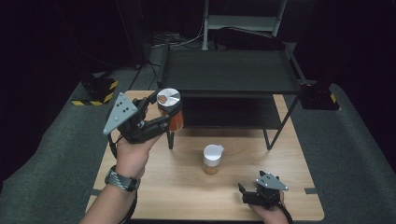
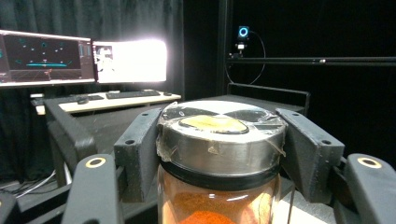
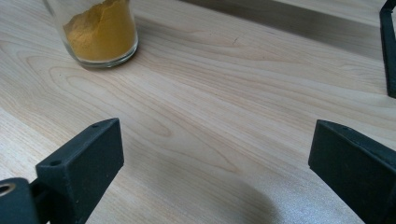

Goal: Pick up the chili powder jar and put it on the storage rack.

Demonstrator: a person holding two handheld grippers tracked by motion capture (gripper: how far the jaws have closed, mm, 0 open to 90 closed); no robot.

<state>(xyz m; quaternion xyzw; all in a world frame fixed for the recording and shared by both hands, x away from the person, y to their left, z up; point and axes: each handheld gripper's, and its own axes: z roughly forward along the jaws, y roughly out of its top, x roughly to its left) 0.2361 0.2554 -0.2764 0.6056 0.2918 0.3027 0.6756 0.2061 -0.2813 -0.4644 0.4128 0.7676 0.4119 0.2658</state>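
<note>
My left gripper [image 1: 163,112] is shut on a glass spice jar [image 1: 171,111] of orange-red powder with a silver metal lid, held upright above the table's left side, in front of the black shelf rack. In the left gripper view the jaws clamp the spice jar [image 2: 219,186] just under its lid. A second jar [image 1: 212,159] with a white cap and yellow powder stands on the wooden table [image 1: 187,196] near the middle. My right gripper [image 1: 245,193] rests low at the front right, open and holding nothing. The right gripper view shows the yellow powder jar [image 3: 95,32] at upper left.
A black two-level metal shelf rack [image 1: 229,74] stands across the back of the table, its legs [image 1: 275,133] coming down onto the wood. Beyond the rack, the left gripper view shows monitors [image 2: 84,58] and a keyboard on a desk.
</note>
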